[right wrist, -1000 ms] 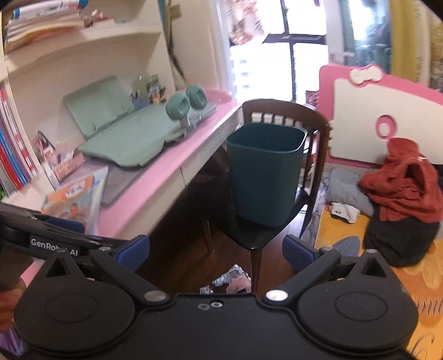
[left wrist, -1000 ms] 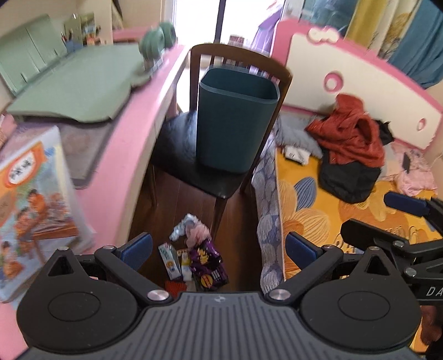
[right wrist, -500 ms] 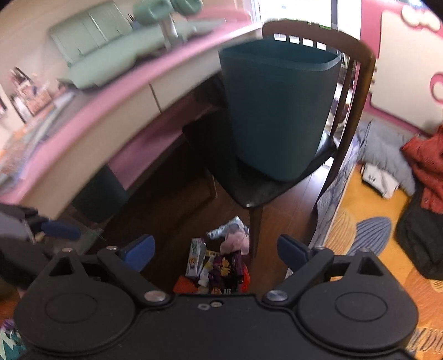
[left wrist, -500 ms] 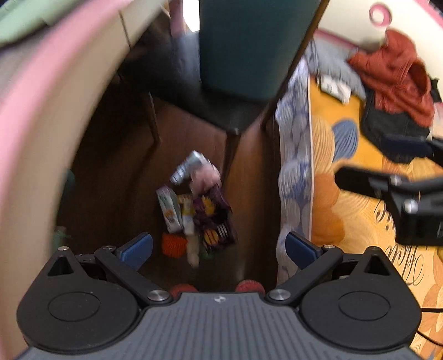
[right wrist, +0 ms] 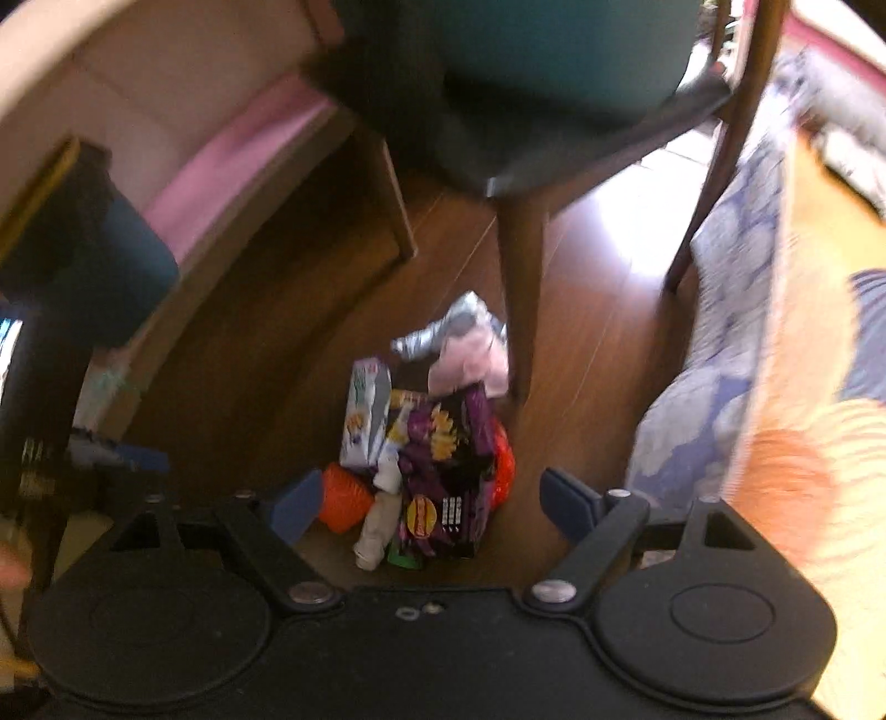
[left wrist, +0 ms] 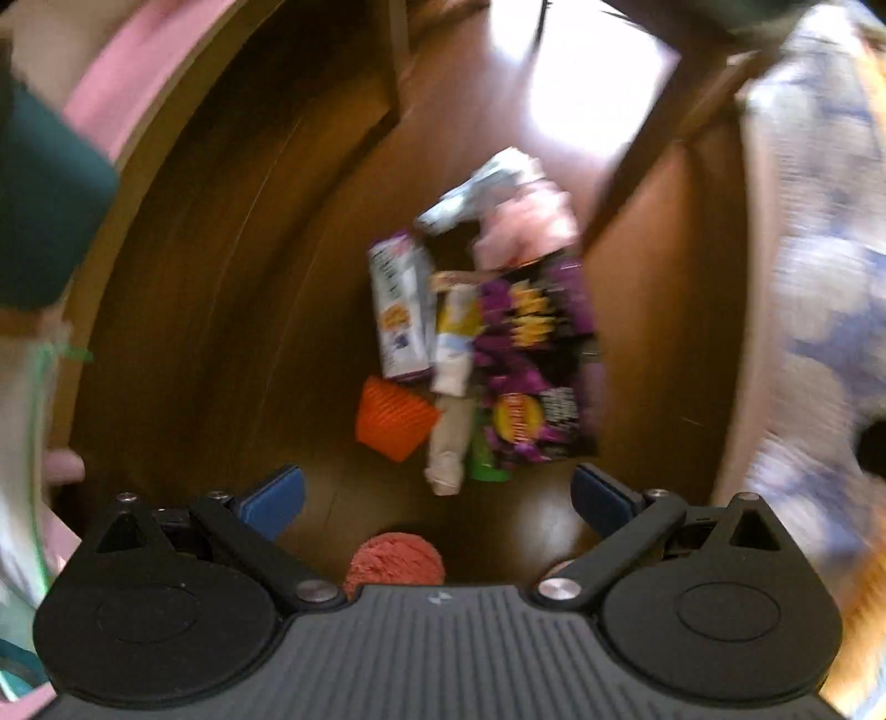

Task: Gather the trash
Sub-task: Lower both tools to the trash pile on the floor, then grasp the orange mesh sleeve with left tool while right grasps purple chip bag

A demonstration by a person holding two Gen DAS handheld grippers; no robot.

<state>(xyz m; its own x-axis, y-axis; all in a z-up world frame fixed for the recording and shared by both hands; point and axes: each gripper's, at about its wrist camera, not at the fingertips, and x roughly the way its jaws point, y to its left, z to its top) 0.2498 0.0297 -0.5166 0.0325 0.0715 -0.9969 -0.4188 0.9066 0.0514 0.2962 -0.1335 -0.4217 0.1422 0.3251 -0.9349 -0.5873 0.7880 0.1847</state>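
Note:
A pile of trash lies on the brown wood floor: a purple snack bag (left wrist: 531,365) (right wrist: 448,471), a white and purple carton (left wrist: 400,310) (right wrist: 365,421), an orange paper cup (left wrist: 394,423) (right wrist: 343,498), a pale rolled wrapper (left wrist: 451,443), a pink crumpled tissue (left wrist: 523,227) (right wrist: 470,360) and a grey crumpled wrapper (left wrist: 482,191). My left gripper (left wrist: 437,498) is open and empty just above the near edge of the pile. My right gripper (right wrist: 432,498) is open and empty above the pile. The teal bin (right wrist: 554,50) stands on the chair seat above.
A wooden chair leg (right wrist: 518,288) stands beside the pile, right of the tissue. The pink desk's panel (left wrist: 138,127) curves along the left. The bed's blue and orange cover (right wrist: 747,343) hangs on the right. A red fuzzy slipper (left wrist: 394,562) sits below the left gripper.
Both grippers have tilted down from the bin and chair toward the floor and come closer to the trash pile. Both stay open.

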